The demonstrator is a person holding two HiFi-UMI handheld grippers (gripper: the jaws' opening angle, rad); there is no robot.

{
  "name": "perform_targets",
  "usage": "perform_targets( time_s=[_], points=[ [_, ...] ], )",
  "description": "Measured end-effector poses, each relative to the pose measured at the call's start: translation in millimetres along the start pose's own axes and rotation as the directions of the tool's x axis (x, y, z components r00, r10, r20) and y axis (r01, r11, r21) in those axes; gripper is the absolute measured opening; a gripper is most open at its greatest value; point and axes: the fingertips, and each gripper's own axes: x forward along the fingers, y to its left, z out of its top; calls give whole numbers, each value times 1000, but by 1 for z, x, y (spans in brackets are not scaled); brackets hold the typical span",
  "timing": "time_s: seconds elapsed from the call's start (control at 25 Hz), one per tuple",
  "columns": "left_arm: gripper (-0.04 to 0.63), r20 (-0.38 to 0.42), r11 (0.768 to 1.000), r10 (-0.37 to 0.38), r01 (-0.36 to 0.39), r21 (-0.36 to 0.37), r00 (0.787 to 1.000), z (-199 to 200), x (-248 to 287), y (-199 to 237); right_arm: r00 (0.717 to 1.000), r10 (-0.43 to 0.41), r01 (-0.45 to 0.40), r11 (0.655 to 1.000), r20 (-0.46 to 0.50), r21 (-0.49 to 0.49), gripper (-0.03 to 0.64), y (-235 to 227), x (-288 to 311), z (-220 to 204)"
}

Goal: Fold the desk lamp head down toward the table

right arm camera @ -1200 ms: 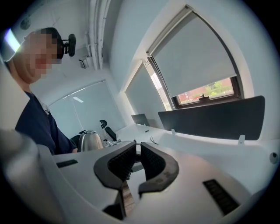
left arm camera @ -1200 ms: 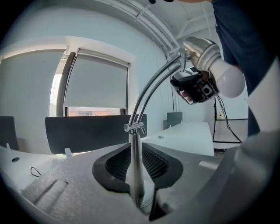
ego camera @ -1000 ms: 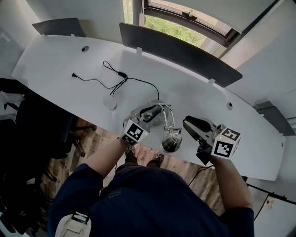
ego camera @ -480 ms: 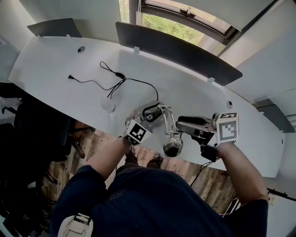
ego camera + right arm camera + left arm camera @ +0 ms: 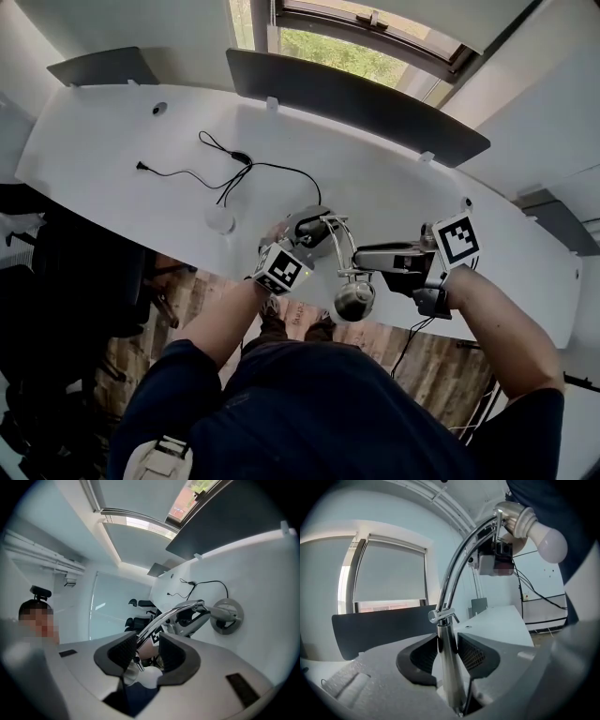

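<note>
A chrome desk lamp stands at the near edge of the white table (image 5: pixel 112 141). Its round base (image 5: pixel 292 223) is on the table, and its curved arm (image 5: pixel 343 246) reaches toward me to the head (image 5: pixel 354 300). My left gripper (image 5: pixel 314 232) straddles the upright post (image 5: pixel 449 667); its jaws are closing, with slim gaps still showing beside the post. My right gripper (image 5: pixel 362 259) reaches in from the right. In the right gripper view its jaws (image 5: pixel 143 651) flank the arm (image 5: pixel 168 612) just behind the white bulb (image 5: pixel 149 677). They are closing but stand clear of the arm.
A black cable (image 5: pixel 225 173) snakes across the table behind the lamp, with a small white disc (image 5: pixel 220 218) beside it. Dark divider panels (image 5: pixel 356 98) line the far edge under the window. A black office chair (image 5: pixel 84 272) stands at the left, below the table.
My right gripper has rolled over and slid left, so its jaws now stand around the lamp arm near the head. The left gripper has stayed at the post.
</note>
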Motion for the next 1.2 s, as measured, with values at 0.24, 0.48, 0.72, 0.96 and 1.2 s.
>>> perform_targets(
  time_s=[0.24,0.48,0.72,0.96,1.2],
  points=[
    [130,18,999,-41,41,-19,999,2,1,1,999,42,-42,999,12,-7,109,7,0,-2],
    [129,-8,998,-49,48,-32,999,5,-1,2,1000,-7,7,1000,-18,-21,74,-14,6,-34],
    [127,-4,997,-76,75,-32,997,2,0,1,1000,2,-1,1000,27,-16,57,-37,14,-51],
    [126,15,985,-165,165,-46,986,-2,-1,-3,999,-29,30,999,45,-14,40,-65,23,-66],
    [124,33,974,-218,219,-52,976,0,0,-2,998,-48,51,997,48,-50,40,-82,28,-70]
  ],
)
